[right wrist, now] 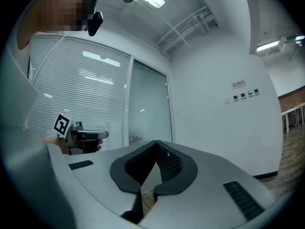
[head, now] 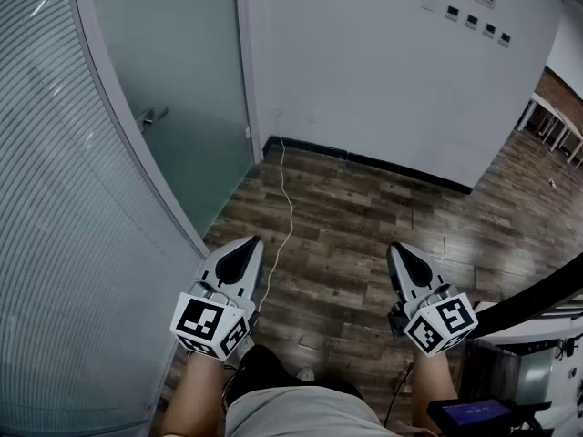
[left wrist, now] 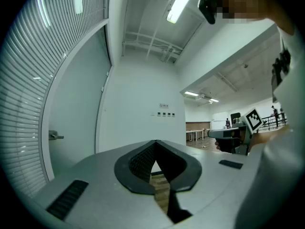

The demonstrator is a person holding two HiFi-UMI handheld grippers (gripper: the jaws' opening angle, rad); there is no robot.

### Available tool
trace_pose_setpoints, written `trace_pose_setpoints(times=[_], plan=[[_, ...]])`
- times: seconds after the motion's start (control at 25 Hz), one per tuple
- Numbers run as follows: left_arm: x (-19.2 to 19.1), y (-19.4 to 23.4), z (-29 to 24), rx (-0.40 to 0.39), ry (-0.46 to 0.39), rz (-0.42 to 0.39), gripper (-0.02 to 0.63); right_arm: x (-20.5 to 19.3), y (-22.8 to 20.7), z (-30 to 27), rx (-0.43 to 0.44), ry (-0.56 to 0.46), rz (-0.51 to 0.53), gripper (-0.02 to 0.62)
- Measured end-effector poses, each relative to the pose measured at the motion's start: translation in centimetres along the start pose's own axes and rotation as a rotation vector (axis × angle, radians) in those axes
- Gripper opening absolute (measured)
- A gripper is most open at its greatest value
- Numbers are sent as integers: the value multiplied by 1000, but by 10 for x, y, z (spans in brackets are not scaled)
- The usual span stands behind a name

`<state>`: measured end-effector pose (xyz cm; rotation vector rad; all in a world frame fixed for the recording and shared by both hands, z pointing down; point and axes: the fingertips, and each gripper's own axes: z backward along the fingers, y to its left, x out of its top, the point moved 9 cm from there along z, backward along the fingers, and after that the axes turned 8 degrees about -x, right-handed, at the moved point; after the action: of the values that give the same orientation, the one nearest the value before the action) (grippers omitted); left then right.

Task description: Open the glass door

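Left gripper [head: 250,243] and right gripper [head: 397,248], both closed empty, near one glass door [head: 178,71].

The left gripper [left wrist: 156,144] pointed level, its jaws brought together at the tips with nothing between them. Through the narrow gap lower down, wooden floor [left wrist: 159,190] showed. Ahead and to the left stood the frosted glass door [left wrist: 76,104], with what looked like a small metal handle [left wrist: 55,136] near its left edge. A slatted wall [left wrist: 24,94] curved away further left. The white wall [left wrist: 143,80] beyond carried a sign [left wrist: 164,105] above a row of switches [left wrist: 164,114]. The right gripper [left wrist: 214,133] showed at the far right.
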<state>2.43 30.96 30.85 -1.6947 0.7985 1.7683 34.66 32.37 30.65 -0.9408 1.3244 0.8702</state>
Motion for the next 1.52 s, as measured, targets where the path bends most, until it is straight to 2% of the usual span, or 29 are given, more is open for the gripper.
trace_pose_setpoints(times=[0.24, 0.4, 0.68, 0.92, 1.28, 1.52], plan=[[-8, 17, -20, 25, -12, -8, -2, -9, -11, -27, 38, -21, 14, -5], [-16, 39, -42, 22, -5, -18, -1, -14, -20, -65, 52, -38, 18, -5], [-17, 112, -97, 50, -8, 6, -2, -7, -30, -158, 115, -33, 73, -5], [-24, 182, -137, 66, -12, 0, -1, -13, -38, -260, 176, -31, 69, -5], [-28, 302, -152, 207, -33, 4, 0, -28, -15, -409, 311, -31, 41, -5], [-25, 334, -158, 290, -35, -9, 0, -33, -3, -465, 421, -20, 36, -5]])
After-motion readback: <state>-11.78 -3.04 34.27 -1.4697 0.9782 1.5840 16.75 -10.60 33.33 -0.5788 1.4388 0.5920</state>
